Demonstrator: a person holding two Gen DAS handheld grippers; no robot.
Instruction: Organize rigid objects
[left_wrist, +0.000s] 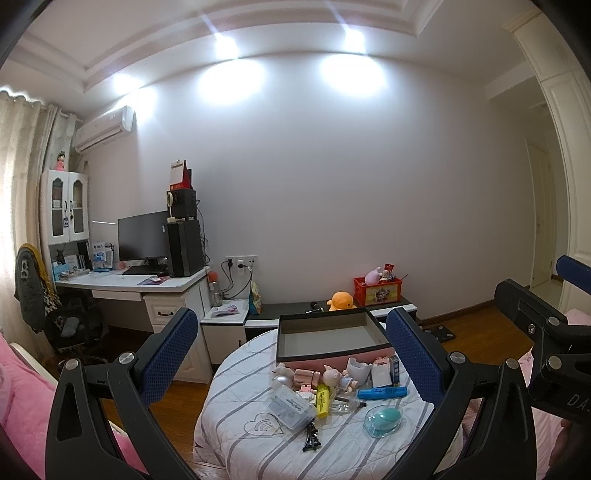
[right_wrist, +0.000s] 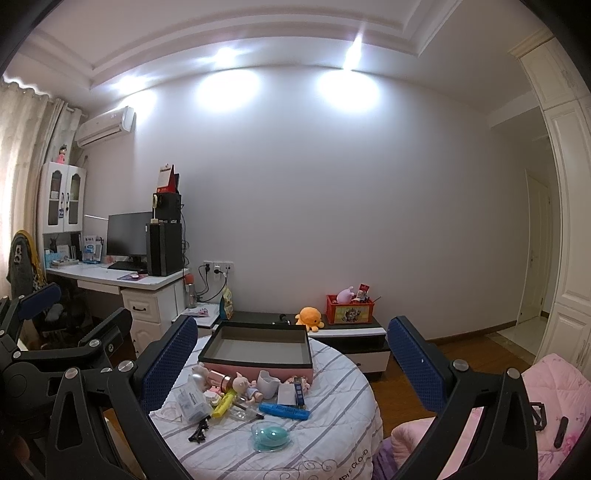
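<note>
A round table with a striped cloth carries a pink box with a dark rim, open and empty. In front of it lie several small items: a blue marker, a yellow highlighter, a clear plastic case, a teal egg in a clear shell, a pig figurine, a white cup and a black clip. My left gripper and right gripper are open and empty, held back above the table.
A desk with monitor and computer tower stands at the left. A low cabinet behind the table holds an orange plush and a red toy crate. Pink bedding lies at the right. The floor is wood.
</note>
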